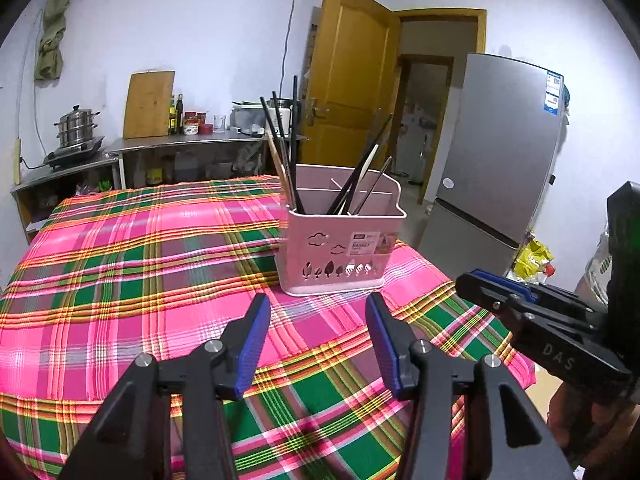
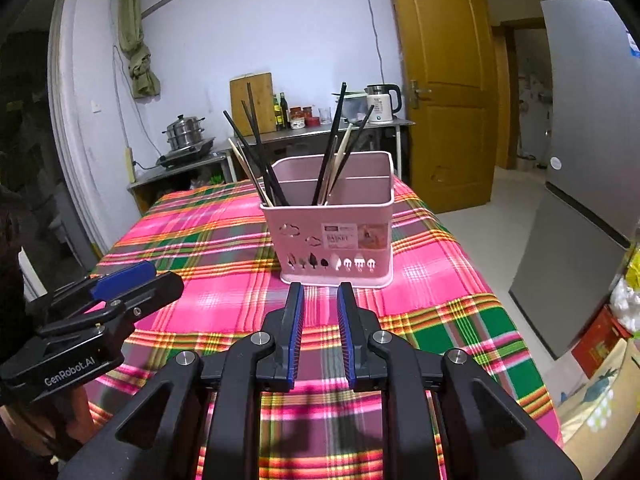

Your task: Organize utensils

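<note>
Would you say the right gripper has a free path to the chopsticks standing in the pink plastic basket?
Probably yes. The right gripper is open and empty, facing the pink plastic utensil basket across bare plaid tablecloth. The chopsticks stick up above the rim, and the left gripper sits off to the side.

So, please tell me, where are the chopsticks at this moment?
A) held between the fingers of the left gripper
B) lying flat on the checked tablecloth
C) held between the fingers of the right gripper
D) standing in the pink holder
D: the chopsticks lean upright inside the pink holder, while the left gripper and the right gripper are both open and hold nothing.
</note>
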A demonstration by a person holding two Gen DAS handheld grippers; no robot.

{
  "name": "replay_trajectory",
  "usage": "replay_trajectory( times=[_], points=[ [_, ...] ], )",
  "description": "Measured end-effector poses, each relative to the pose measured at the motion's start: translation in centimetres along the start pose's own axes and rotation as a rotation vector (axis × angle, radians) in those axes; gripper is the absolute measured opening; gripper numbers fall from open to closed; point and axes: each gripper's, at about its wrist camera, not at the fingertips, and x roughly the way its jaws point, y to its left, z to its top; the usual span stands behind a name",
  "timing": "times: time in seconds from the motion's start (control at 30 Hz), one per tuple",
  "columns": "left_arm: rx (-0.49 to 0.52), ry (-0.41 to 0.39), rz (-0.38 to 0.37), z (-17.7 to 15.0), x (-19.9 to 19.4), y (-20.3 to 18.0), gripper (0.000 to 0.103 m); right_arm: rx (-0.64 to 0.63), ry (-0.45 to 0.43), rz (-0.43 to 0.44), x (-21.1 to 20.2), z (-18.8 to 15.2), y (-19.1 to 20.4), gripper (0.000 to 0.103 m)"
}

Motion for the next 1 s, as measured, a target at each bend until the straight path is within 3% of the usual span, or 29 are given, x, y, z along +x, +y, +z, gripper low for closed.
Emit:
replay_trajectory(
  times=[1.0],
  points=[
    [-0.02, -0.012, 0.033, -0.61, 0.07, 0.21, 0.052, -0.022, -0.001, -0.006, 0.08, -0.05, 0.57, 0.017]
  ],
)
